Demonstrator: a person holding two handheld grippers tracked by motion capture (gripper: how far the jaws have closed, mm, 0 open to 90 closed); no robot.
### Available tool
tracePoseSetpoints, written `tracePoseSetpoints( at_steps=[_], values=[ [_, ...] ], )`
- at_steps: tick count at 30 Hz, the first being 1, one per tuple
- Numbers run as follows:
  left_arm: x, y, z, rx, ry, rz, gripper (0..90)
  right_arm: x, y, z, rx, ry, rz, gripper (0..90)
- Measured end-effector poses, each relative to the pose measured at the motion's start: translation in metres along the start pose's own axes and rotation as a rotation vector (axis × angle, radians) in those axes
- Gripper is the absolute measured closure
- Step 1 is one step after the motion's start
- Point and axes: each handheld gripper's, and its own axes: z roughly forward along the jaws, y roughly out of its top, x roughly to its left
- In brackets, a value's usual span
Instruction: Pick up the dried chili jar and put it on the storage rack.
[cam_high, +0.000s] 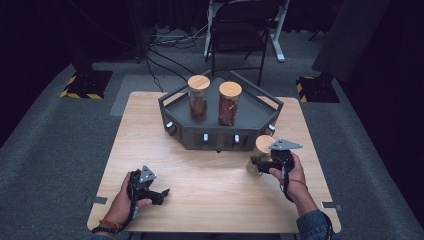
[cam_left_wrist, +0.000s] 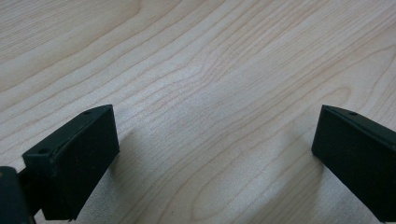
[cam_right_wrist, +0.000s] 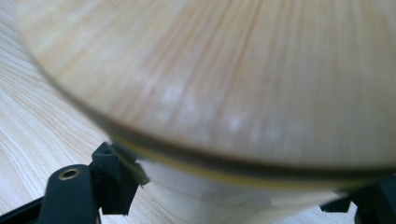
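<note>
Beside the black tray (cam_high: 172, 102) holding two jars (cam_high: 199, 97), right gripper (cam_high: 264, 164) pinching a wooden-lidded jar (cam_high: 258, 152), left gripper (cam_high: 161, 194) spread over bare table (cam_high: 210, 175).

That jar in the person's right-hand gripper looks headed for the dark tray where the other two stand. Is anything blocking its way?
Mostly no. The right gripper is shut on the jar, just in front of the tray, with bare table between. Only the tray's raised front wall must be cleared. The two jars inside stand toward the back left, leaving free floor at the right.

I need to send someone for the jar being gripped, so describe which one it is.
Find the dark tray at the table's far side. The jar stands on the bare tabletop off its right front corner. Unlike the two jars inside the tray, it is clamped by the right gripper.
</note>
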Motion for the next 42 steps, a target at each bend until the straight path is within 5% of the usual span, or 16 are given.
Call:
tracePoseSetpoints(
  at_steps=[42],
  values=[
    [0.0,0.0,0.0,-0.001,0.0,0.0,0.5,0.005,0.079,-0.07,-0.04,0.015,-0.064,24.7]
  ],
)
